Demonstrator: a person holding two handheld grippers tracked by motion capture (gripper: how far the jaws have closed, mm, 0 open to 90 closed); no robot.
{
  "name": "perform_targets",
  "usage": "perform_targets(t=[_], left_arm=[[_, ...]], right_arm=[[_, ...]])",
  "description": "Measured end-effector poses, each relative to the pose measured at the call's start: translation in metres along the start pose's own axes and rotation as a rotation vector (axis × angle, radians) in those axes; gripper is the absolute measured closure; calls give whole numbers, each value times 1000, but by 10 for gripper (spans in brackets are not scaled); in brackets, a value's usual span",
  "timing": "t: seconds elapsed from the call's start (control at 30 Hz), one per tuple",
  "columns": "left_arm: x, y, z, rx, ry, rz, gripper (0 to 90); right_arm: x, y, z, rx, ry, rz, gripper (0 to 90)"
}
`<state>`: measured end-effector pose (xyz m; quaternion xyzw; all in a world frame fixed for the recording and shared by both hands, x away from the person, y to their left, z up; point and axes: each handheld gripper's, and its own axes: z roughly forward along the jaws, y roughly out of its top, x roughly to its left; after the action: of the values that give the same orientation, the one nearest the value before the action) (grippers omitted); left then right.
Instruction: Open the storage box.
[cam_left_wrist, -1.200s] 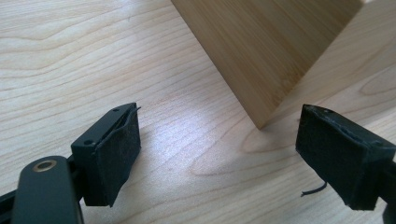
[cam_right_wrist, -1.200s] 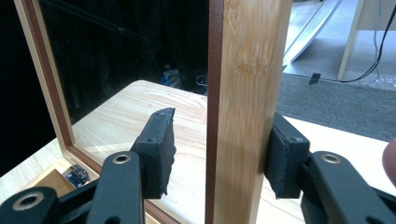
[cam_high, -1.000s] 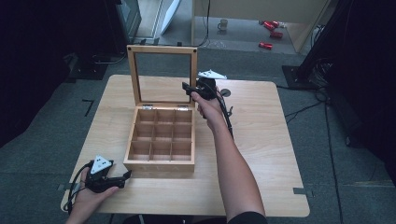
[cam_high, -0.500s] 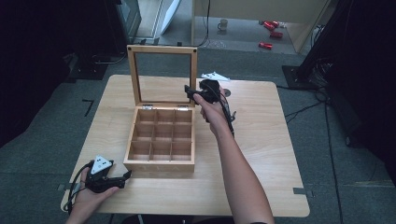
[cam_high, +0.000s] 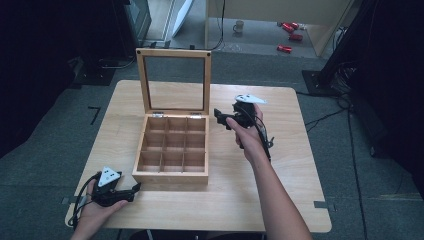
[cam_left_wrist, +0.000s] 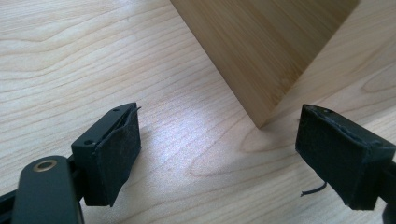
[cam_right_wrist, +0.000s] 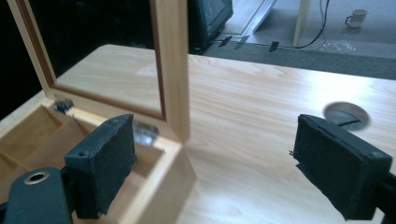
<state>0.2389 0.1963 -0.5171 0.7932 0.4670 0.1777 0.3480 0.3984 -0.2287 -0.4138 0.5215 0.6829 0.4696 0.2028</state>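
A wooden box (cam_high: 170, 177) with several empty compartments stands mid-table, and its glass-windowed lid (cam_high: 174, 52) stands upright at the back. My right gripper (cam_high: 218, 118) hovers just right of the box's back right corner, pointing left at it. Its jaws have just been opening and hold nothing. In the right gripper view the lid's frame (cam_right_wrist: 170, 65) stands ahead of the open right gripper (cam_right_wrist: 210, 149), apart from its pads. My left gripper (cam_high: 136, 189) rests on the table by the box's front left corner. It shows open in the left gripper view (cam_left_wrist: 215, 149), facing the box corner (cam_left_wrist: 261, 56).
The light wooden table (cam_high: 290, 180) has bare room right of the box and along the front. A round cable hole (cam_right_wrist: 346, 114) sits in the tabletop near the back. A mug (cam_high: 239, 25) and red items (cam_high: 290, 30) lie on the floor beyond.
My right gripper has drawn away from the lid's right edge, to the right and nearer the person, and its jaws have spread. The left hand has stayed put.
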Motion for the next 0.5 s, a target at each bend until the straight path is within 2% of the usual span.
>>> perform_targets(t=[0.17,0.5], left_arm=[[-1,0,0,1,5,4,145],[-1,0,1,0,8,7,145]], right_arm=[[-10,-17,-19,6,-18,-14,116],[-32,-46,-55,5,-59,3,100]])
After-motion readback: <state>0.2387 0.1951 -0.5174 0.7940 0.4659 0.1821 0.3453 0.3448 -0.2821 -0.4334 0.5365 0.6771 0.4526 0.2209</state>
